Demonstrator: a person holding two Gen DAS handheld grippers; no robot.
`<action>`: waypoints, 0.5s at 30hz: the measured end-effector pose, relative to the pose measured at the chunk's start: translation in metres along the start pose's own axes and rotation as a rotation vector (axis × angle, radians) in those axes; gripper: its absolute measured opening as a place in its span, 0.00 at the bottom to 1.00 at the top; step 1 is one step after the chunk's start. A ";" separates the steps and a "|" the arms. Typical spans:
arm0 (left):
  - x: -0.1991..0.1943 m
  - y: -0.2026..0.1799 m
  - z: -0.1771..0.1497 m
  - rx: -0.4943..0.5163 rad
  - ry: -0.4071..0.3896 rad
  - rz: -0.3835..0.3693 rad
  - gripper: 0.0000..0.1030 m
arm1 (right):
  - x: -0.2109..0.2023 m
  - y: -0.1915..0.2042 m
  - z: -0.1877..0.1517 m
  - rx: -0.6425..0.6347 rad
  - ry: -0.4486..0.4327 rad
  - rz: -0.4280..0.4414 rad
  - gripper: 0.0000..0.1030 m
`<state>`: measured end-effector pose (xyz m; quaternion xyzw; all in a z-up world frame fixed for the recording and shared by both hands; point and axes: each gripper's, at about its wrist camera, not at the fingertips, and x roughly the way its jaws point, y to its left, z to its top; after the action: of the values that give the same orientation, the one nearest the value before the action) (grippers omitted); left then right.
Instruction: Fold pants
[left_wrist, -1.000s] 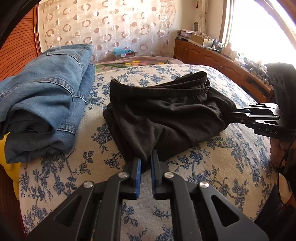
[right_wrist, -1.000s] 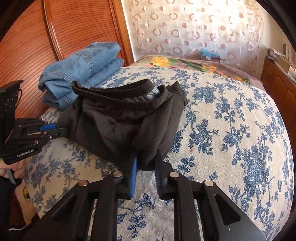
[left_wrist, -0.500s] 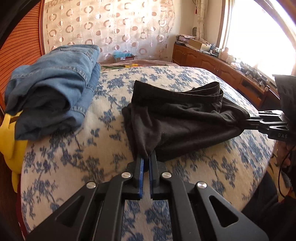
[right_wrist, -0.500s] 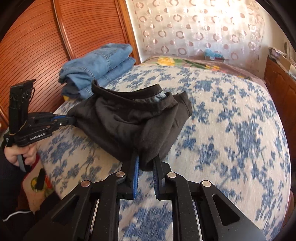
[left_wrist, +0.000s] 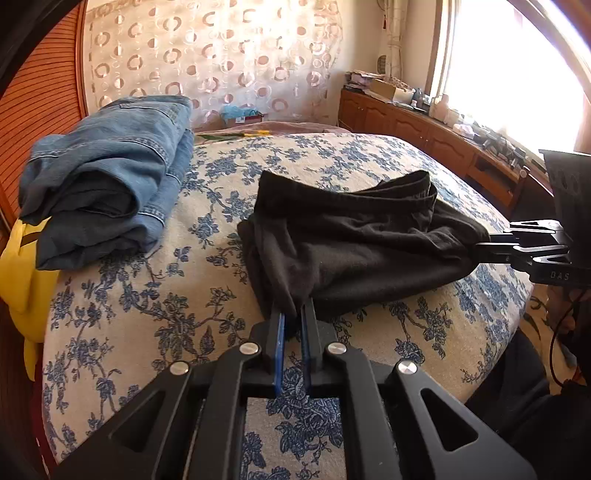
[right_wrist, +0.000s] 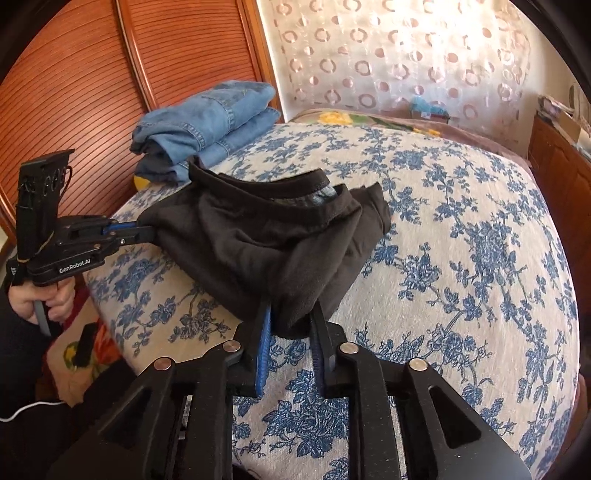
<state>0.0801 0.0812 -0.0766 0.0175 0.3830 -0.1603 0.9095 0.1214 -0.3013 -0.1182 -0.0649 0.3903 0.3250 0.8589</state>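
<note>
Black pants (left_wrist: 351, 240) lie bunched on the flowered bed (left_wrist: 147, 295), waistband toward the far side. My left gripper (left_wrist: 291, 314) is shut on the pants' near left corner, with cloth pinched between its blue pads. In the right wrist view the left gripper (right_wrist: 147, 230) grips the pants (right_wrist: 258, 240) from the left, held by a hand (right_wrist: 55, 299). My right gripper (right_wrist: 291, 314) has a thick bunch of the cloth between its pads. Its jaws are opening, and the cloth still fills the gap. From the left wrist view, the right gripper (left_wrist: 480, 243) meets the pants' right end.
Folded blue jeans (left_wrist: 110, 177) lie stacked at the bed's far left by the wooden wardrobe (right_wrist: 74, 74). Something yellow (left_wrist: 22, 277) hangs beside the bed under them. A low wooden cabinet (left_wrist: 424, 125) with clutter runs under the window on the right.
Both grippers have drawn the black pants toward the bed's near edge, away from the jeans. The right gripper's jaws now stand wider around the cloth.
</note>
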 end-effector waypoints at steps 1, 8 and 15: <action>-0.002 0.000 0.001 -0.002 -0.001 0.002 0.06 | -0.002 0.000 0.001 -0.005 -0.006 -0.008 0.21; -0.015 0.002 0.009 -0.007 -0.029 0.011 0.19 | -0.020 -0.002 0.015 -0.022 -0.069 -0.050 0.31; -0.020 0.000 0.020 0.002 -0.068 -0.001 0.42 | -0.008 -0.005 0.029 -0.041 -0.072 -0.072 0.35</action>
<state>0.0809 0.0841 -0.0483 0.0127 0.3516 -0.1614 0.9220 0.1385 -0.2984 -0.0927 -0.0850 0.3499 0.3040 0.8820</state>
